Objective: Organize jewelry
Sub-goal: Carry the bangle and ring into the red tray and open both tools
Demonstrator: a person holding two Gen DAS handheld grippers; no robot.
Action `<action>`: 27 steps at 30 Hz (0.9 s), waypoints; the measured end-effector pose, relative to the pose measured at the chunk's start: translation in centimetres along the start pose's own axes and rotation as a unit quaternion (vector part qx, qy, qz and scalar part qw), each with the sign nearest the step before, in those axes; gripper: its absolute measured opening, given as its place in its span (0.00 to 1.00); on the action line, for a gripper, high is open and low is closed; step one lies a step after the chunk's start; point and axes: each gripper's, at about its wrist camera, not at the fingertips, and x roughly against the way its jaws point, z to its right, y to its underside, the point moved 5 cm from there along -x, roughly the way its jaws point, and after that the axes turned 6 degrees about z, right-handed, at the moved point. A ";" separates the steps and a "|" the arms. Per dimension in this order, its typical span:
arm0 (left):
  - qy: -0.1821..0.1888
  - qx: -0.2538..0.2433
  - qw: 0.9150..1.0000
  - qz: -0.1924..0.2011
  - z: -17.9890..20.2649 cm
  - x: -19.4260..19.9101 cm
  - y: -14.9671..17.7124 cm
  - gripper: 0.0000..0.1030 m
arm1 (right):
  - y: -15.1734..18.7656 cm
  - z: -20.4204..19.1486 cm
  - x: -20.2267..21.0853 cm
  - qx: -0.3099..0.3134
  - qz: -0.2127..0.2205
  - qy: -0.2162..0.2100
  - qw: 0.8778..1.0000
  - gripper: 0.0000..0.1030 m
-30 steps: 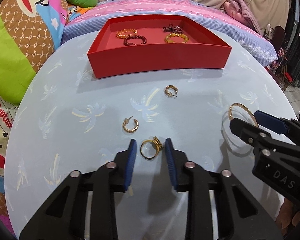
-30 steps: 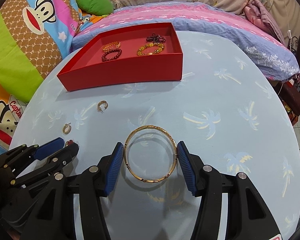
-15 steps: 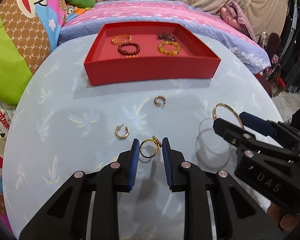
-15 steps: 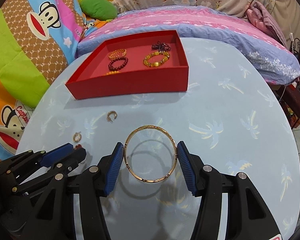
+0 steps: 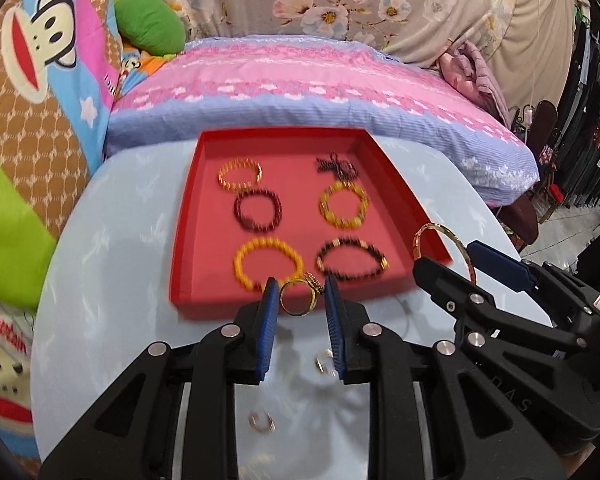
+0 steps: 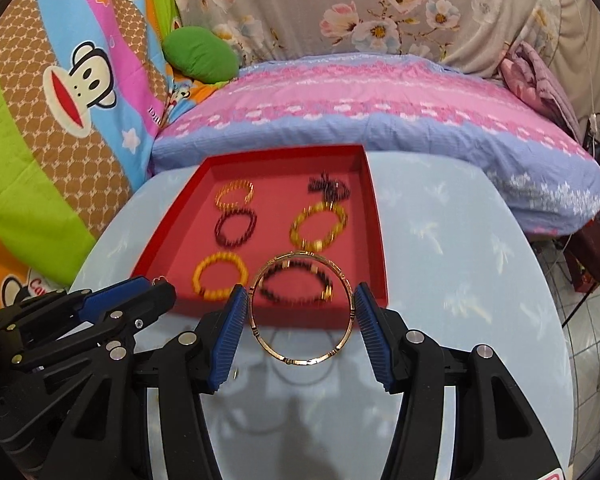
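My left gripper (image 5: 300, 305) is shut on a gold ring (image 5: 299, 299) with a small jewelled top and holds it in the air at the near edge of the red tray (image 5: 188, 216). My right gripper (image 6: 300, 310) is shut on a large gold bangle (image 6: 302, 308) and holds it raised over the tray's near right corner (image 6: 380, 280). The bangle also shows in the left wrist view (image 5: 446, 240). Several beaded bracelets lie in the tray. Two gold hoop earrings (image 5: 324, 361) (image 5: 261, 424) lie on the table below the left gripper.
The round table has a light blue cloth with palm prints (image 6: 460, 260). A bed with a pink and blue cover (image 6: 380, 108) stands right behind the tray. Cartoon monkey cushions (image 6: 72, 80) are at the left.
Both grippers have risen off the table and moved forward toward the red tray, carrying the ring and the bangle. The two hoop earrings stayed on the table and now lie beneath the left gripper.
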 end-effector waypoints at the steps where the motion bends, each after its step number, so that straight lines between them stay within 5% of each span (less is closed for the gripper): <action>1: -0.002 -0.001 1.000 0.002 -0.2 -0.6 -0.9 0.22 | -1.0 0.1 -0.9 -0.002 0.000 -0.001 1.000 0.52; 11: -0.017 0.008 1.000 -0.007 -3.1 -7.9 -7.6 0.22 | -6.7 0.2 -8.9 -0.008 -0.018 0.003 1.000 0.52; 27: -0.042 0.020 0.997 -0.054 -6.6 -14.8 -9.0 0.21 | -8.2 -0.4 -18.0 -0.022 -0.097 -0.018 0.995 0.52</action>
